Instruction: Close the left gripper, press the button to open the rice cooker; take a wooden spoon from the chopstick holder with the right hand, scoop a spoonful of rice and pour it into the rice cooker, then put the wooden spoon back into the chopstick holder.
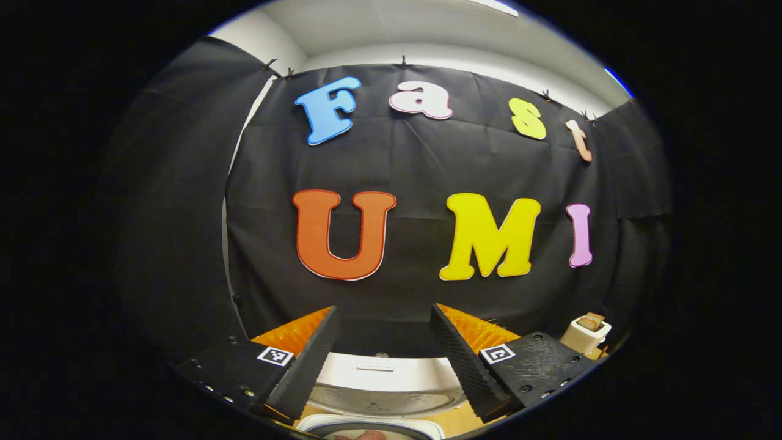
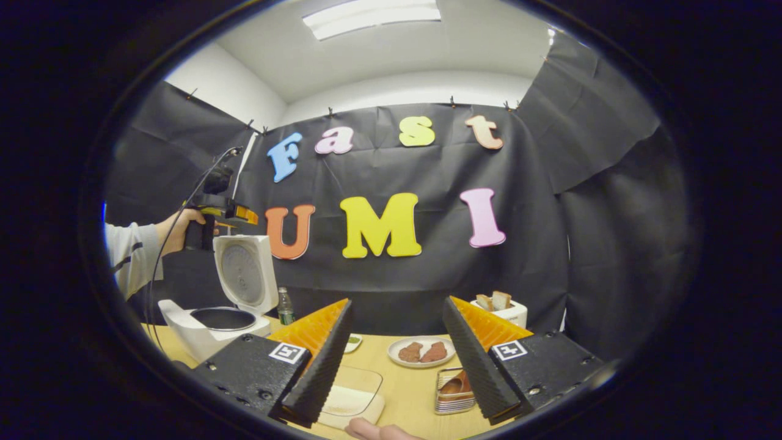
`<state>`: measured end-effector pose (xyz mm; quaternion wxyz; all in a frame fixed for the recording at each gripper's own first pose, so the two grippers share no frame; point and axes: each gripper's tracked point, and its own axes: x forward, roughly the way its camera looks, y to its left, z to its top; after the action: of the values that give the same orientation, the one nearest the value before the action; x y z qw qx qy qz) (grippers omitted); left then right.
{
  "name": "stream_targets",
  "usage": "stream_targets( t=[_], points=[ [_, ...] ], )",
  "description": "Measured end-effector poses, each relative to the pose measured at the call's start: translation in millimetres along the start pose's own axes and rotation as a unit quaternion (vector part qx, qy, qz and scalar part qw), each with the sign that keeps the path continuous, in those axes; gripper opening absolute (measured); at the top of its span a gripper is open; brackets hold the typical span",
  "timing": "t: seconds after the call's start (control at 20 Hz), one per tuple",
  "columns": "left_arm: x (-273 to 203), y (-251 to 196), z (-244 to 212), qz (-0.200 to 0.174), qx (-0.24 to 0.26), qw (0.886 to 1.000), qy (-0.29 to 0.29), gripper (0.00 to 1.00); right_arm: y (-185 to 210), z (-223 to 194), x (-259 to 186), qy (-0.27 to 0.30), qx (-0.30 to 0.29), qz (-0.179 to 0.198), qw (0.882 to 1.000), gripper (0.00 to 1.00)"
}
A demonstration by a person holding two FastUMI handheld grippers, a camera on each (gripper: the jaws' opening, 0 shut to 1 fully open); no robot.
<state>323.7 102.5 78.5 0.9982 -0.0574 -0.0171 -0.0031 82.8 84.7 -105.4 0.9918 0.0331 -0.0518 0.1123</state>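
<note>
Rice cooker (image 2: 211, 318) — glossy, rounded — lid up beside ridged right gripper (image 2: 397, 360).

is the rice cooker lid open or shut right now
Open. In the right gripper view the rice cooker has its lid standing upright, inner side facing out, with the dark inner pot exposed below it.

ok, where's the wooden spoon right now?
In the right gripper view, the spoon sits in the metal holder on the table, just inside the right gripper's right finger, below the plate.
</note>
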Motion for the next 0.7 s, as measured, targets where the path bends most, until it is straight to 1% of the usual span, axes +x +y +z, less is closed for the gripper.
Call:
stream_targets(
  t=[0.1, 0.15, 0.2, 0.25, 0.3, 0.35, 0.4, 0.45, 0.55, 0.7],
  points=[
    [7, 6, -11, 0.004, -0.016, 1.000, 0.020, 0.94, 5, -2, -1, 0.006, 0.003, 0.009, 1.000, 0.96],
    [9, 2, -22, -0.012, -0.029, 0.999, 0.040, 0.94, 7, 0, -2, 0.002, 0.003, 0.016, 1.000, 0.95],
    [8, -2, -28, -0.014, -0.027, 0.998, 0.051, 0.94, 10, 2, -2, 0.000, 0.003, 0.024, 1.000, 0.95],
    [8, 0, -27, -0.008, -0.002, 0.999, 0.048, 0.96, 12, 2, -4, 0.000, 0.003, 0.031, 1.000, 1.00],
    [10, 2, -33, -0.003, 0.019, 0.998, 0.061, 0.95, 10, 2, -3, -0.002, 0.005, 0.031, 0.999, 0.95],
    [9, 4, -38, 0.007, 0.050, 0.996, 0.070, 0.95, 7, 3, -2, -0.002, 0.007, 0.027, 1.000, 0.95],
    [8, 6, -40, 0.011, 0.058, 0.996, 0.070, 0.96, 4, 1, -2, 0.001, 0.008, 0.023, 1.000, 0.95],
    [3, 7, -39, 0.016, 0.051, 0.995, 0.089, 0.96, 2, -3, -1, 0.012, 0.007, 0.017, 1.000, 0.95],
    [-10, 4, -43, 0.017, 0.054, 0.993, 0.103, 0.97, -6, -11, -5, 0.031, 0.003, 0.002, 1.000, 0.95],
    [-32, 5, -46, 0.015, 0.056, 0.991, 0.117, 0.96, -12, -4, -16, 0.033, -0.002, -0.012, 0.999, 0.95]
  ],
)
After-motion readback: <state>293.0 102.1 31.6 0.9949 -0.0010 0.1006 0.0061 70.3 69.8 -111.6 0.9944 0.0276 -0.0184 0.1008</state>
